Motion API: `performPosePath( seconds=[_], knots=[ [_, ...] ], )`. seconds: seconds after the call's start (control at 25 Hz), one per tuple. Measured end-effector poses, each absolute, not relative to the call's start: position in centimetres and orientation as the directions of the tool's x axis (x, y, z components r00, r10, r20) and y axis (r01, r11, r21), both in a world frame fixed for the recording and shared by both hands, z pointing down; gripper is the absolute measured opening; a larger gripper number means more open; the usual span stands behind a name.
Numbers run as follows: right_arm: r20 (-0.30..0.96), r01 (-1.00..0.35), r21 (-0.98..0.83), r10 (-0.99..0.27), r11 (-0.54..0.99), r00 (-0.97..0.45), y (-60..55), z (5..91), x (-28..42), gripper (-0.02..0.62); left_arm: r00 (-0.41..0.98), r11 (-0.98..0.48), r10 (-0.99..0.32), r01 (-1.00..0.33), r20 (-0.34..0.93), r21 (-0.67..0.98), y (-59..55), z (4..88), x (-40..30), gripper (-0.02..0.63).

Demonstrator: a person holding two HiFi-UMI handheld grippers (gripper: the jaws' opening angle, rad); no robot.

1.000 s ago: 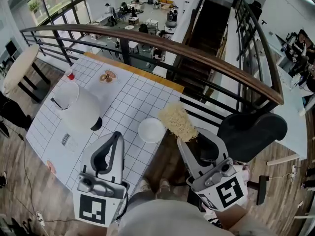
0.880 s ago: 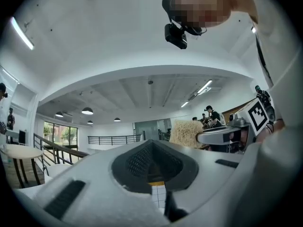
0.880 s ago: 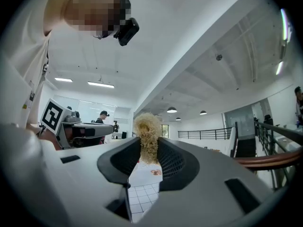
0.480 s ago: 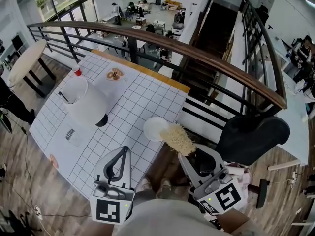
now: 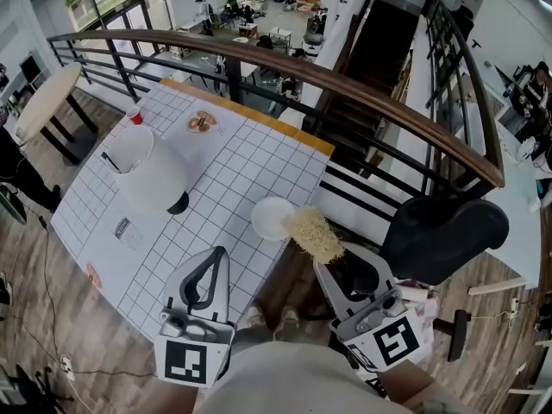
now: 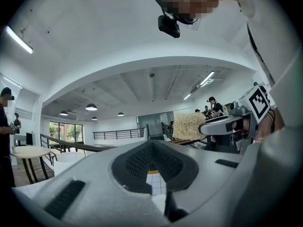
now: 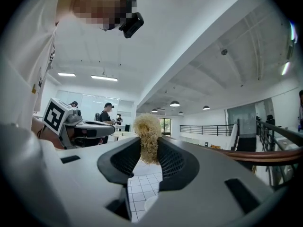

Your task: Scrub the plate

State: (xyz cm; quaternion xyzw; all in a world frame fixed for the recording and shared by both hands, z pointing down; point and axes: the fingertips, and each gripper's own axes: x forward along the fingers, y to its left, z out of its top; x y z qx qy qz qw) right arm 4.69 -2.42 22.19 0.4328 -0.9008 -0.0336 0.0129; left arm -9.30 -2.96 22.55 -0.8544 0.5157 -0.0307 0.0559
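Clamping scrubber, plate at table edge

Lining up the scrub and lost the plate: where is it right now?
In the head view the white plate sits at the gridded table's near right edge, just left of the scrubber held in the right tool.

No readable text; label on table too small, blurred.
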Motion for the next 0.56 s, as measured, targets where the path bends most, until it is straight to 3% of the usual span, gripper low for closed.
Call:
performPosePath(
  seconds=[0.56],
  knots=[
    [0.001, -0.79, 0.112, -0.796, 0.602, -0.606, -3.19, 22.55, 4.94, 0.112, 0.474, -0.471, -0.881, -0.873, 0.007, -0.126, -3.65, 22.78, -8.87, 0.014]
  ],
)
